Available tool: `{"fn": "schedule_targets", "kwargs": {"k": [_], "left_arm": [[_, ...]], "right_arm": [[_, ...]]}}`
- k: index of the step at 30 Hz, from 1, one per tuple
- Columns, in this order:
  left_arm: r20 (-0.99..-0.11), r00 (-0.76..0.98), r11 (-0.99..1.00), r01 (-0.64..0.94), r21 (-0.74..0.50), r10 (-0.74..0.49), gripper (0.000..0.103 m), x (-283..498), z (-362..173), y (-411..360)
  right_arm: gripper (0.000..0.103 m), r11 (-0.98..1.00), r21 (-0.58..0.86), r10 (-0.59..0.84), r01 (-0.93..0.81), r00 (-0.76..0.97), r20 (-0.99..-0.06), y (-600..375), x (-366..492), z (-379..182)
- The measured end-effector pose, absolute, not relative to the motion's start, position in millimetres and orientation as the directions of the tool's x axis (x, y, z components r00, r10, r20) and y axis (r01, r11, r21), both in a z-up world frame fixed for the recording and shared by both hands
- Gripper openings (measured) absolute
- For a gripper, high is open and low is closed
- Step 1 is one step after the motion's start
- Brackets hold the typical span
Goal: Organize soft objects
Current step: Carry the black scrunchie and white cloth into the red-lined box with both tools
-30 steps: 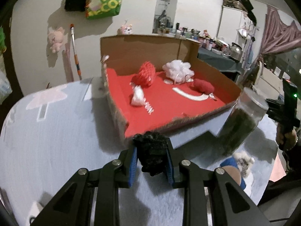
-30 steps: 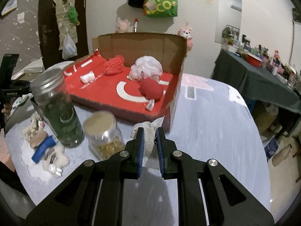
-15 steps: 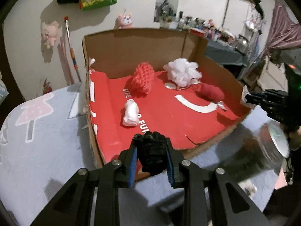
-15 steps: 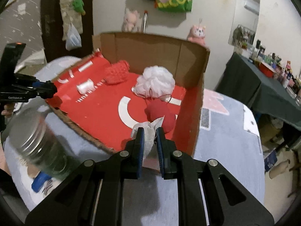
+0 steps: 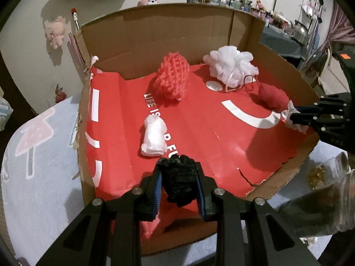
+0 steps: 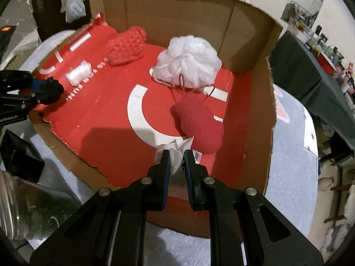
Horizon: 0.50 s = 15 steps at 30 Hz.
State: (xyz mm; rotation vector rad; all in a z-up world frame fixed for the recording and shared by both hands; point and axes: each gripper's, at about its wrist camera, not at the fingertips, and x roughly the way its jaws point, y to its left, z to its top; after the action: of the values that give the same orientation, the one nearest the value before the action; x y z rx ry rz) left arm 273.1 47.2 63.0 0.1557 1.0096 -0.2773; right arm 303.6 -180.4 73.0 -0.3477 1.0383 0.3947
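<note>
A cardboard box (image 5: 155, 28) with a red floor holds a red knitted piece (image 5: 173, 78), a white mesh pouf (image 5: 230, 66), a dark red soft lump (image 5: 271, 97) and a white roll (image 5: 154, 136). My left gripper (image 5: 178, 181) is shut on a black soft lump (image 5: 178, 182), held over the box's front edge. My right gripper (image 6: 176, 158) is shut on a white cloth (image 6: 174, 153), held over the box floor just in front of the dark red lump (image 6: 198, 127). The pouf (image 6: 188, 61) and knitted piece (image 6: 126, 45) lie beyond it.
Glass jars stand outside the box on the pale cloth-covered table: one at the right in the left wrist view (image 5: 321, 201), one at the lower left in the right wrist view (image 6: 28, 208). The box's tall back wall (image 6: 177, 8) and right wall (image 6: 259, 115) enclose the floor.
Both grippers have moved forward from the table to over the box floor, each still holding its object. The jars have slid toward the frame edges.
</note>
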Motion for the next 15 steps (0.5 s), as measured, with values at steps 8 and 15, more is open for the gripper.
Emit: {"fn": "schedule_targets", "kwargs": {"k": [8,15], "left_arm": [[-0.865,0.480,0.956,0.295,0.002,-0.147,0.029,280,57,50],[-0.866,0.478,0.954,0.301,0.006,-0.145,0.030,280,55,48]], "right_arm": [[0.013,0.886,-0.097,0.112,-0.454,0.411,-0.905,-180,313,59],[0.014,0.885,-0.085,0.118,-0.457,0.398,-0.910,-178,318,58]]}}
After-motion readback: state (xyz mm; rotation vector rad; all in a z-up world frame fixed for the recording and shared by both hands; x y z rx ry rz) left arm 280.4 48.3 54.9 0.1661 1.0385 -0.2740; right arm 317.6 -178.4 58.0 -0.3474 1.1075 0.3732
